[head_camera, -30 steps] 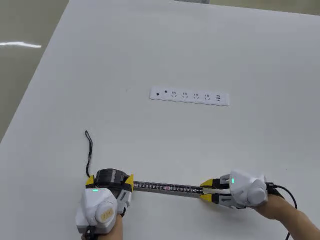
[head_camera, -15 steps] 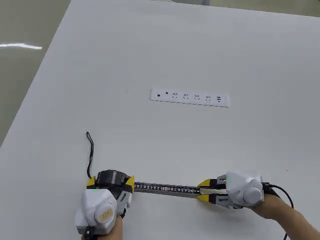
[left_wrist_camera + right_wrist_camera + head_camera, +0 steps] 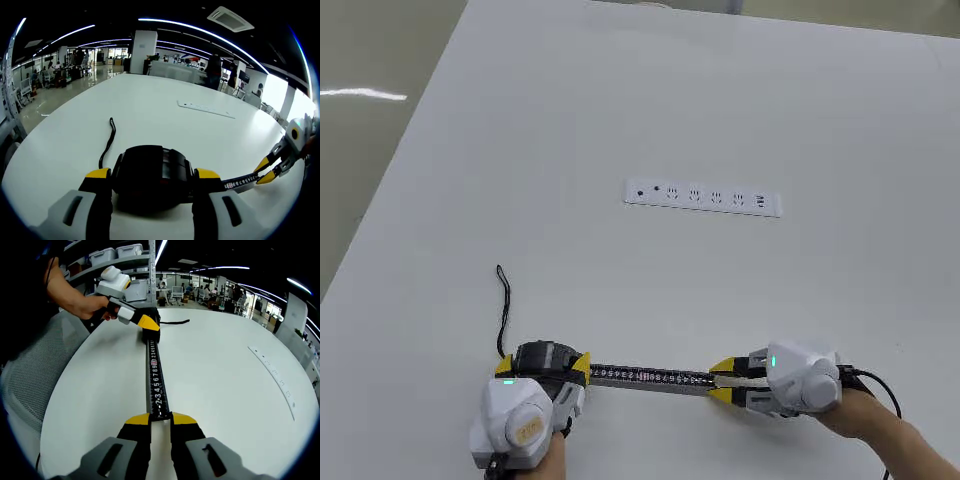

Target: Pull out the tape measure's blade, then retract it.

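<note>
The tape measure [image 3: 548, 352] is clamped at its case by the left tongs [image 3: 542, 366] on the table [image 3: 670, 110]; its extended blade [image 3: 650, 377] is pinched at the end by the right tongs [image 3: 722, 380].

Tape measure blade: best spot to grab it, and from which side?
Take the blade at its free end, coming in along its length from the side away from the case. It's a thin narrow strip lying flat on the table, so the end likely offers the best purchase. The right hand-held gripper pinches it there, one jaw on each side.
</note>
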The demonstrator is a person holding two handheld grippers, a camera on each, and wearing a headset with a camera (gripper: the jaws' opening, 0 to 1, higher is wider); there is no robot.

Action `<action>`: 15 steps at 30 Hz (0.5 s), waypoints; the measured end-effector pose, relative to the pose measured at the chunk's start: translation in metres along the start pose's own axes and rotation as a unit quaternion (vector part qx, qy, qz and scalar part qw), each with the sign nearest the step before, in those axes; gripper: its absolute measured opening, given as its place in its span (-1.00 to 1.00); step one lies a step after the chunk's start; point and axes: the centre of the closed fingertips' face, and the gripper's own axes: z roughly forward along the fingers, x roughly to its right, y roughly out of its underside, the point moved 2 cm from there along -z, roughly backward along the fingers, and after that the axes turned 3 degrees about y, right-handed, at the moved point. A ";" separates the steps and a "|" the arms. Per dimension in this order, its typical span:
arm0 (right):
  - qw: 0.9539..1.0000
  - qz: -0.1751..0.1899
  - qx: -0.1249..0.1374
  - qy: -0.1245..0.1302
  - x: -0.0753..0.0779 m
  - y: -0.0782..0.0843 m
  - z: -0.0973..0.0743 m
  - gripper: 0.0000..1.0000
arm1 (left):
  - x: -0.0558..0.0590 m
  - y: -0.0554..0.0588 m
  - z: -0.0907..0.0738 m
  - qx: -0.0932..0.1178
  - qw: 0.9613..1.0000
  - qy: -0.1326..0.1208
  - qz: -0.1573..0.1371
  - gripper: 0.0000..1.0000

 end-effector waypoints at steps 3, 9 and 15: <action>1.000 0.001 0.003 -0.001 0.000 -0.004 0.003 -0.76 | 0.000 0.000 0.000 0.000 1.000 0.001 0.000 0.23; 1.000 -0.003 0.007 -0.003 -0.001 -0.010 0.009 -0.76 | 0.000 0.000 0.000 -0.001 1.000 0.003 -0.002 0.23; 1.000 -0.004 0.009 -0.004 -0.001 -0.013 0.012 -0.76 | -0.001 0.001 0.000 -0.001 1.000 0.004 -0.002 0.23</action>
